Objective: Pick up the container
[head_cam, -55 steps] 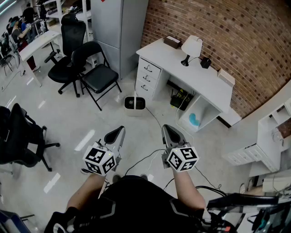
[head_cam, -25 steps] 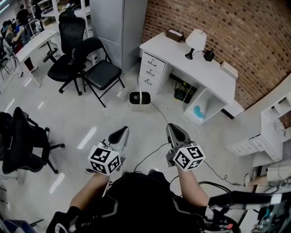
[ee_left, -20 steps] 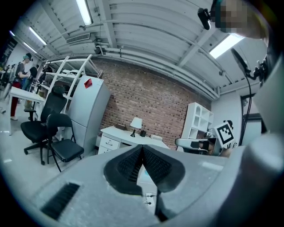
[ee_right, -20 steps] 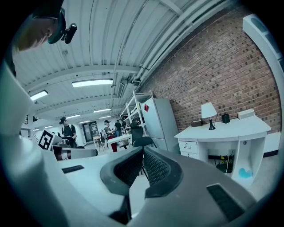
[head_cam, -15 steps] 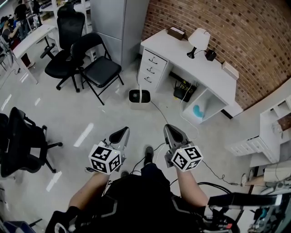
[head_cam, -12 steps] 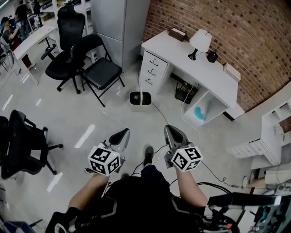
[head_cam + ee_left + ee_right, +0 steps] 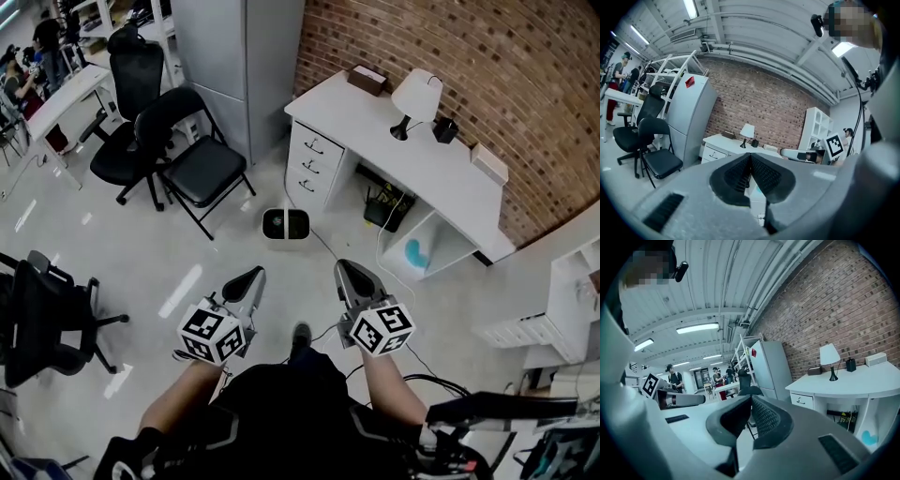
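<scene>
In the head view a small white bin (image 7: 286, 226) with a dark opening stands on the floor in front of the white desk (image 7: 469, 192); nothing else here looks like a container. My left gripper (image 7: 251, 276) and right gripper (image 7: 346, 269) are held side by side at waist height, well short of the bin and pointing towards it. Both are shut with nothing between the pads. In the left gripper view the left gripper (image 7: 750, 156) has its ribbed pads pressed together, and in the right gripper view the right gripper (image 7: 751, 400) does too.
A lamp (image 7: 415, 97), a brown box (image 7: 367, 79) and a white box (image 7: 489, 161) sit on the desk. A black folding chair (image 7: 199, 161) and an office chair (image 7: 124, 112) stand left of the bin, beside a grey cabinet (image 7: 239, 56). Cables (image 7: 328, 248) run across the floor.
The room has shifted in the head view: the desk and bin sit slightly differently and a shoe shows between the grippers. Both grippers keep the same shut stance.
</scene>
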`<state>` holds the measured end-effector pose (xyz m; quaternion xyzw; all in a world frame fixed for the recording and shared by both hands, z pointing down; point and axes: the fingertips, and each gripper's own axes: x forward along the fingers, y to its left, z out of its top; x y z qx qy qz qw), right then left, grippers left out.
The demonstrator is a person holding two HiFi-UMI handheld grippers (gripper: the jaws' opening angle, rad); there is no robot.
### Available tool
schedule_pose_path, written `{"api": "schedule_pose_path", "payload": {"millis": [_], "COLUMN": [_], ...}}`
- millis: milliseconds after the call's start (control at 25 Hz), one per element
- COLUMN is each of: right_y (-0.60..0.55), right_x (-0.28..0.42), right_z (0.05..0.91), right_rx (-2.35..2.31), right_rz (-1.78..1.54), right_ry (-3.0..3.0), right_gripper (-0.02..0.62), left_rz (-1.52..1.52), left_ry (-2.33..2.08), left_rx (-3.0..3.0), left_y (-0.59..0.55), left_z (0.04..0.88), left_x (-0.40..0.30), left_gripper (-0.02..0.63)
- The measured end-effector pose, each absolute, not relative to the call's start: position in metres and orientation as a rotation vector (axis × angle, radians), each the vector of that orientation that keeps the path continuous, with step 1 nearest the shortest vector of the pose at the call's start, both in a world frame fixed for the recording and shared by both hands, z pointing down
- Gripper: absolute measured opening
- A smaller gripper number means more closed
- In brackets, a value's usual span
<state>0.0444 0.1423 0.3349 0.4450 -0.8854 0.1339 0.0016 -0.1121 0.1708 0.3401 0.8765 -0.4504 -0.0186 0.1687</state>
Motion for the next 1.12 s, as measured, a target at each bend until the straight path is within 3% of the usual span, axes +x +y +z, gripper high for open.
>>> {"api": "schedule_pose_path", "payload": {"millis": [600,1120], "right_y": [0.010,-0.039], "right_x": [0.126,0.127], "right_z": [0.339,0.354], "right_rx": [1.306,1.240], "right_rz": [0.482,0.553], "right_ry": [-2.832,-2.870], "right_gripper": [0.009,0.009], "left_rz": [0.040,0.121], "left_ry": [-1.345,-1.311], "left_rx": [2.390,2.327], "left_y": [0.042,-0.003], "left_z": [0.351,0.381], "left_x": [-0.042,-0.030], "left_gripper": [0.009,0.009]}}
